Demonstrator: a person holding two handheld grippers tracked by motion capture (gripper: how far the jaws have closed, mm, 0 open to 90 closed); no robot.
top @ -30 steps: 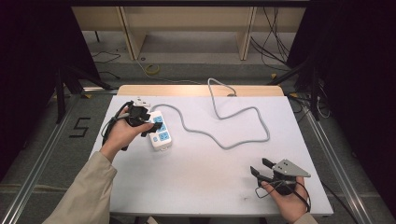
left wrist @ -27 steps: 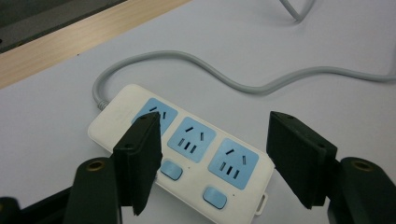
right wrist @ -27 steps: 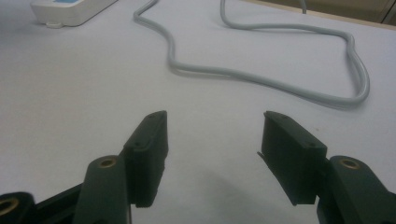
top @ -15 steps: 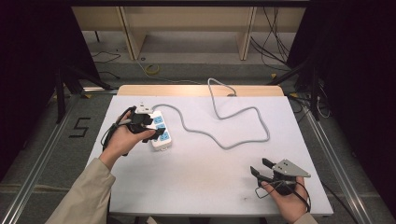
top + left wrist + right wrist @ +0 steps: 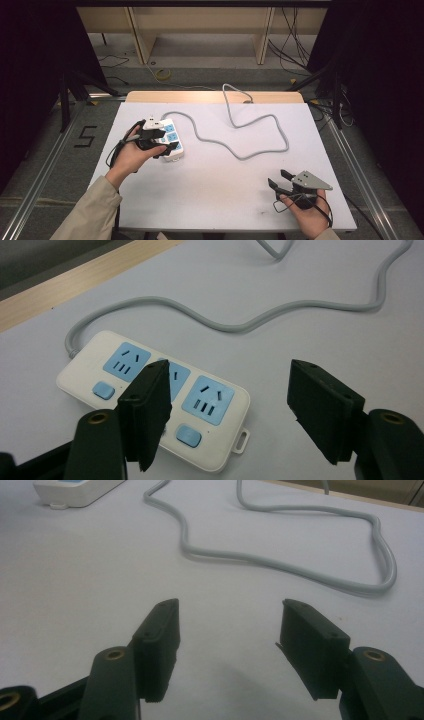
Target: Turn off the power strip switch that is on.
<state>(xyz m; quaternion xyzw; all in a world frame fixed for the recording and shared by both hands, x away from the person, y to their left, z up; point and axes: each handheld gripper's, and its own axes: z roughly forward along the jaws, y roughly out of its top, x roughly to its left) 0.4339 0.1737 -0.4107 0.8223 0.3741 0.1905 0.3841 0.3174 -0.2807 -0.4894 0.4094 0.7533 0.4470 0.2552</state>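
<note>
My left claw (image 5: 227, 405) hangs wide open just above the white plastic power strip with blue sockets (image 5: 155, 395), touching nothing. My right claw (image 5: 227, 645) rests open over the bare white table (image 5: 225, 200).

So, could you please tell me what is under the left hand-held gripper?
The white power strip lies under the open left hand-held gripper; one jaw covers part of the middle socket.

white power strip (image 5: 150, 402), grey cable (image 5: 240, 320), fingers (image 5: 150, 415) apart
</note>
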